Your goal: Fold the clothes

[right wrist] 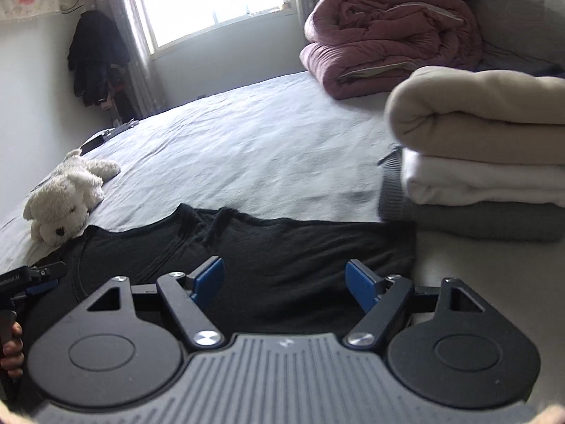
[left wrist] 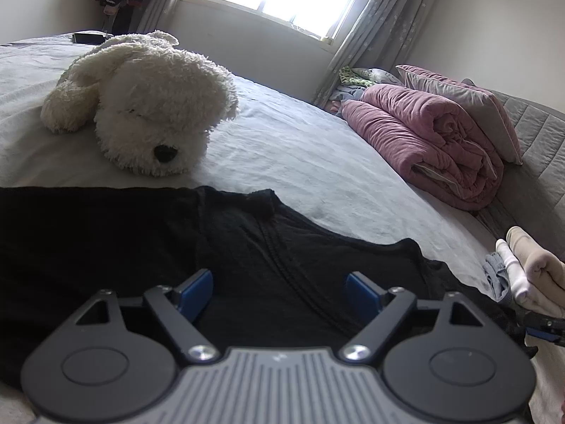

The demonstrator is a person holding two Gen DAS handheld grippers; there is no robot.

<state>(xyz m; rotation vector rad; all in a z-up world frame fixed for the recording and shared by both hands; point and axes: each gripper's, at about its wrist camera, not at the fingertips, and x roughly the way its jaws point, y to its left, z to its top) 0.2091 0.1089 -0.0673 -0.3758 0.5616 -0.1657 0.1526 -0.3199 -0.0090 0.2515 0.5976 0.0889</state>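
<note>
Both spread wide and empty, left gripper (left wrist: 279, 291) and right gripper (right wrist: 285, 282) above a black T-shirt (right wrist: 282, 247) flat on the bed (right wrist: 247, 148), folded clothes stack (right wrist: 487, 162) beside it, plush dog (left wrist: 148, 102) near.

A black garment (left wrist: 141, 247) lies spread flat on the near part of the bed — thin dark knit, with a stitched seam curving across it and a small puckered fold along its far edge. Its far edge runs nearly straight from left to right. To its right stands a stack of folded clothes (right wrist: 483, 162) — a cream piece on top, a white one beneath, a grey knit at the bottom — its left edge just beside the black garment's right end.
</note>
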